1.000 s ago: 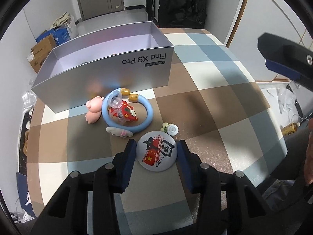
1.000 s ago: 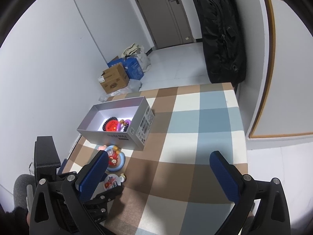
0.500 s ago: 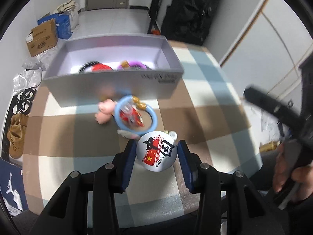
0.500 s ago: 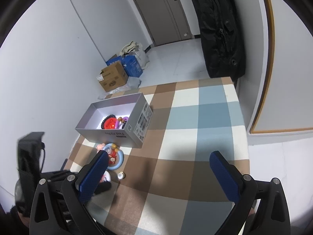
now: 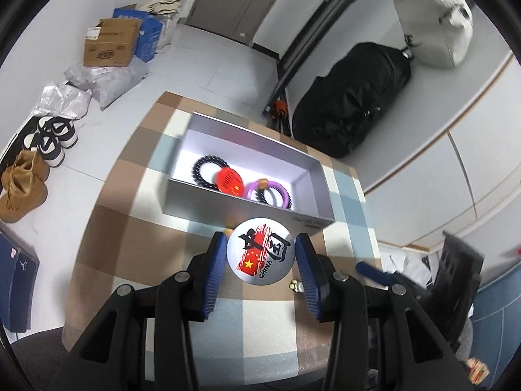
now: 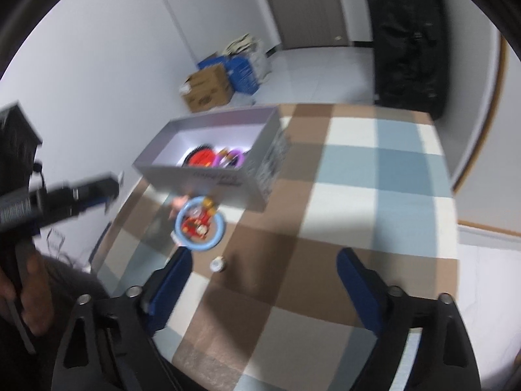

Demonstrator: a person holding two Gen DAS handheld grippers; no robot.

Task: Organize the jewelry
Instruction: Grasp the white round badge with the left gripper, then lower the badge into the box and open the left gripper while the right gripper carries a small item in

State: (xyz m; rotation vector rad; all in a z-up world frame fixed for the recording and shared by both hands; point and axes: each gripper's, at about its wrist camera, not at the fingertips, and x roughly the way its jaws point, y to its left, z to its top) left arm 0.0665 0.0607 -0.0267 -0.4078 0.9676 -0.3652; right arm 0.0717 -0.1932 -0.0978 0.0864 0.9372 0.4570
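The checked table (image 6: 374, 169) fills most of both views, and the grey box (image 5: 228, 205) stands open on it near its far left corner. Everything else is placed from that box.

Inside the box lie a black bead bracelet (image 5: 203, 171), a red disc (image 5: 229, 179) overlapping it, and a purple bracelet (image 5: 268, 192) just beside the disc.

The left gripper (image 5: 260, 254) is raised in front of the box's near wall, its fingers narrowed onto a round white badge (image 5: 260, 251) with red and black lettering and the word CHINA. Both blue pads touch the badge's edges, and the badge is off the table, level with the box's near wall in the left wrist view.

The right gripper (image 6: 262, 277) is held well back from the box, over the brown and white checks. Its fingers are spread wide with nothing between them.

On the table just in front of the box, the right wrist view shows a blue ring (image 6: 200, 226) with a red toy (image 6: 197, 223) lying inside it. A pink figure (image 6: 179, 202) sits between the ring and the box, blurred. A small white bead (image 6: 217, 264) lies nearer the camera than the ring, apart from it.
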